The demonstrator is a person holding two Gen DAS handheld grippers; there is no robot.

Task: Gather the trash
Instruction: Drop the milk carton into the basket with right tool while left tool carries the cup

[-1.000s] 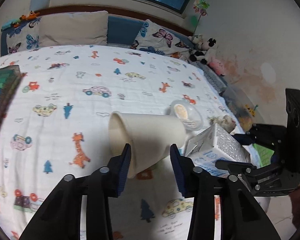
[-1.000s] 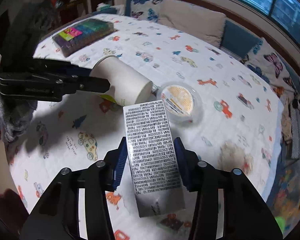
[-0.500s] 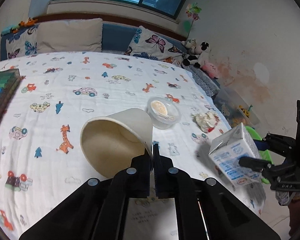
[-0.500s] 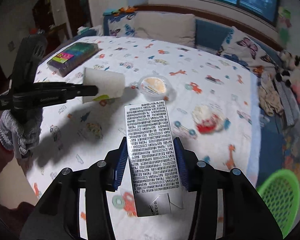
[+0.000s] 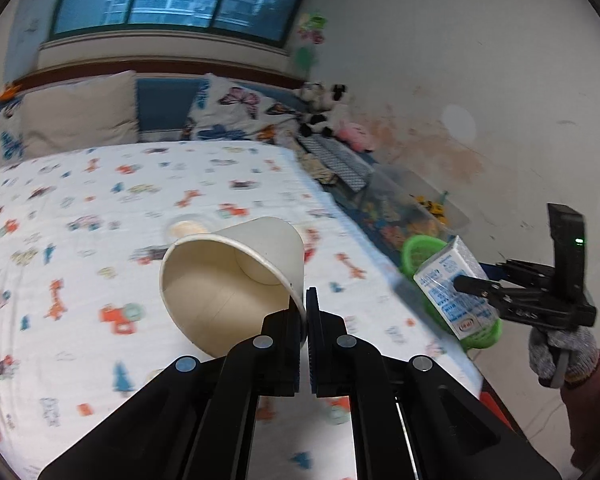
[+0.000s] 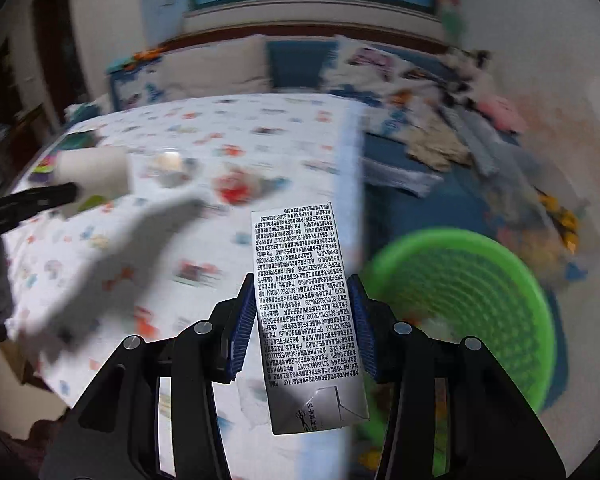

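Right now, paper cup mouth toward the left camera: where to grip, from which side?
Pinch the paper cup wall at the rim, coming from the open mouth: one finger inside, one outside. The tapered body looks too wide to span easily, and the thin wall fits nearly shut fingers. The left gripper holds it just so.

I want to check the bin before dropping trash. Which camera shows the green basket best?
The right wrist view: the green basket shows its open mouth and mesh wall, though blurred. In the left wrist view the milk carton held by the right gripper covers most of it; only rim parts show.
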